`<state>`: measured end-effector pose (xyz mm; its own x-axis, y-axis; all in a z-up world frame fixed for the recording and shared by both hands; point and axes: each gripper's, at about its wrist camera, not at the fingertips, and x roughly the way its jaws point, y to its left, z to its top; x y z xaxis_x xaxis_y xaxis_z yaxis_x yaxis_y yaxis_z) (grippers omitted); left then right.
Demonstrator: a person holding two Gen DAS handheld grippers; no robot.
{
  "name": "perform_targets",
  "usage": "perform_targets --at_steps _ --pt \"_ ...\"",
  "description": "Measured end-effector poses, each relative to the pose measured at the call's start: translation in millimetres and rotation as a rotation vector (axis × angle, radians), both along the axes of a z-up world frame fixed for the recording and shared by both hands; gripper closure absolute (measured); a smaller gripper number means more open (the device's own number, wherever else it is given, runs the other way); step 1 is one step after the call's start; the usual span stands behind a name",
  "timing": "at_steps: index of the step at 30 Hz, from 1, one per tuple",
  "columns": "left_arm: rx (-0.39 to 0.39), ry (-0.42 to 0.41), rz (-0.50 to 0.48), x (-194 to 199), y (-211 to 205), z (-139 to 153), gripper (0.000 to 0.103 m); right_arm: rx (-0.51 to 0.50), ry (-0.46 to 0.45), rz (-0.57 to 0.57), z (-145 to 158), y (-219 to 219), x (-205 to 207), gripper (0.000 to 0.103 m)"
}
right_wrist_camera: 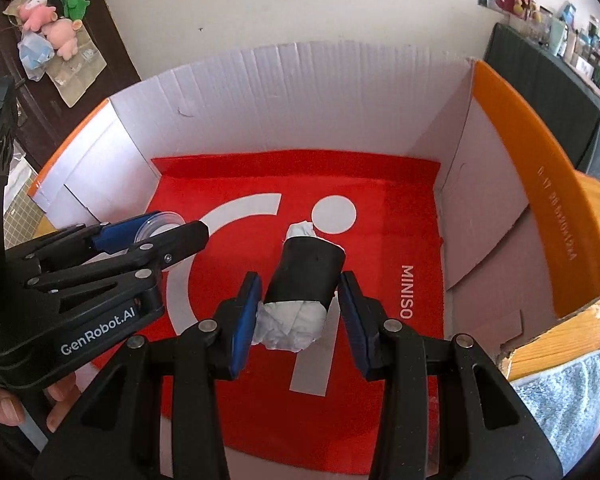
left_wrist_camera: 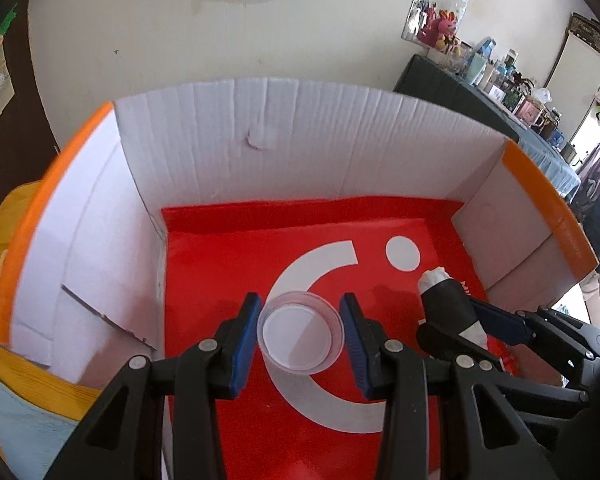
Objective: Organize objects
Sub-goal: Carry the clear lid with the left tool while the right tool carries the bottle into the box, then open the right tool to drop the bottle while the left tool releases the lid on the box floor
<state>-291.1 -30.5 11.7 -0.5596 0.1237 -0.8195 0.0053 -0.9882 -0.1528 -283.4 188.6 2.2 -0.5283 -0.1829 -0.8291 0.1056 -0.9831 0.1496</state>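
Both grippers are inside a white cardboard box (left_wrist_camera: pixel 228 136) with a red floor (left_wrist_camera: pixel 228 264). My left gripper (left_wrist_camera: pixel 300 336) is shut on a clear round plastic lid (left_wrist_camera: pixel 300 334), blue pads touching its rim on both sides. It also shows in the right wrist view (right_wrist_camera: pixel 158 226), with the left gripper (right_wrist_camera: pixel 148 236) at the left. My right gripper (right_wrist_camera: pixel 298 312) holds a black tube stuffed with white paper (right_wrist_camera: pixel 304 276), pads against its sides. In the left wrist view the tube (left_wrist_camera: pixel 446 300) and right gripper (left_wrist_camera: pixel 460 320) are at the right.
The box has orange rims (right_wrist_camera: pixel 540 168) on the left and right walls and a torn flap (left_wrist_camera: pixel 108 320) on the left wall. Plush toys (right_wrist_camera: pixel 52 24) lie on a dark table beyond the box. A cluttered shelf (left_wrist_camera: pixel 512 88) stands at the far right. A grey towel (right_wrist_camera: pixel 568 384) lies outside the box at right.
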Motion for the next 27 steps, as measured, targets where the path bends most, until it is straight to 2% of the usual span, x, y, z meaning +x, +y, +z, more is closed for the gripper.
perform_targets --at_steps 10,27 --pt "0.0 -0.063 -0.006 -3 1 -10 0.061 -0.005 -0.039 -0.003 -4 5 0 0.065" --pt "0.034 -0.075 0.019 -4 -5 -11 0.06 -0.002 -0.036 -0.02 -4 8 0 0.063"
